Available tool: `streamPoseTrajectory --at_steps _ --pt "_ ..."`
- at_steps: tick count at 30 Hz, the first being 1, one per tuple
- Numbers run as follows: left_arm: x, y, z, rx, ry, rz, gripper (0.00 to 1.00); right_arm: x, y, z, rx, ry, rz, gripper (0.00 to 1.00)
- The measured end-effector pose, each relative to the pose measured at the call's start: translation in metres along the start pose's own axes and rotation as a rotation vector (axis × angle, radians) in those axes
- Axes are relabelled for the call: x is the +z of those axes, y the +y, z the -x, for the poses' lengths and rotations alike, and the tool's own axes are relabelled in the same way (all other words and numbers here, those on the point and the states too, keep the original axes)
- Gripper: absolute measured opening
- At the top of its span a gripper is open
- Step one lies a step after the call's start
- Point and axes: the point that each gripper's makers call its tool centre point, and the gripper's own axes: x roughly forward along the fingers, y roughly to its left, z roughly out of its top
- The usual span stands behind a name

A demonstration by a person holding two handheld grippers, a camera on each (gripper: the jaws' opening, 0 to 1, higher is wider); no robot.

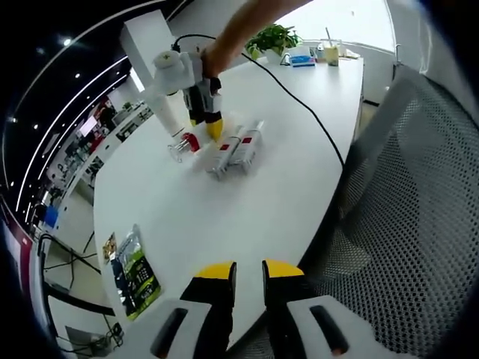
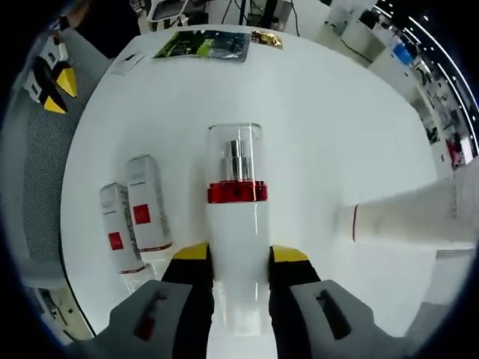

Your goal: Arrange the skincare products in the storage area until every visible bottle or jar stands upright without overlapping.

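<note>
- The right hand-held gripper (image 2: 239, 258) pinches a white pump bottle (image 2: 237, 224) between its yellow-tipped jaws. The bottle lies along the jaws, its red collar and clear cap pointing away from the camera; gripping the body this way looks meant for tipping it up onto its base.
- Just beside that bottle, two small white bottles (image 2: 135, 213) with red labels lie flat and touching each other on the bench (image 2: 337, 127), so they likely need standing up next.
- On the bottle's other side a white tube (image 2: 408, 217) shows, its far end out of view; I cannot tell whether it lies or stands.
- The left hand-held gripper (image 1: 248, 271) hangs near the bench edge with its jaws slightly spread, holding nothing, probably waiting its turn.
- A green packet (image 2: 202, 45) lies flat near the far bench edge.
- A potted plant (image 1: 273, 37) stands at the bench's distant end.
</note>
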Motion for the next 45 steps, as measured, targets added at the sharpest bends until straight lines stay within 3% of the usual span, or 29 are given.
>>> streamPoseTrajectory --at_steps 9,17,25,35,45 --pt "0.001 0.000 0.000 0.002 -0.002 -0.009 0.15 -0.004 -0.003 0.025 -0.075 -0.091 -0.077 0.24" --pt "0.002 0.001 0.000 0.010 -0.004 -0.016 0.15 0.009 -0.007 0.061 -0.144 -0.254 -0.212 0.24" --pt "0.004 0.005 0.002 0.033 -0.017 -0.007 0.15 0.021 -0.006 0.099 -0.201 -0.377 -0.283 0.24" --pt "0.009 0.010 0.006 0.063 -0.048 -0.007 0.15 0.030 0.004 0.135 -0.221 -0.576 -0.456 0.24" --pt "0.013 0.016 0.009 0.096 -0.069 -0.002 0.15 0.038 0.034 0.154 -0.188 -0.775 -0.600 0.24"
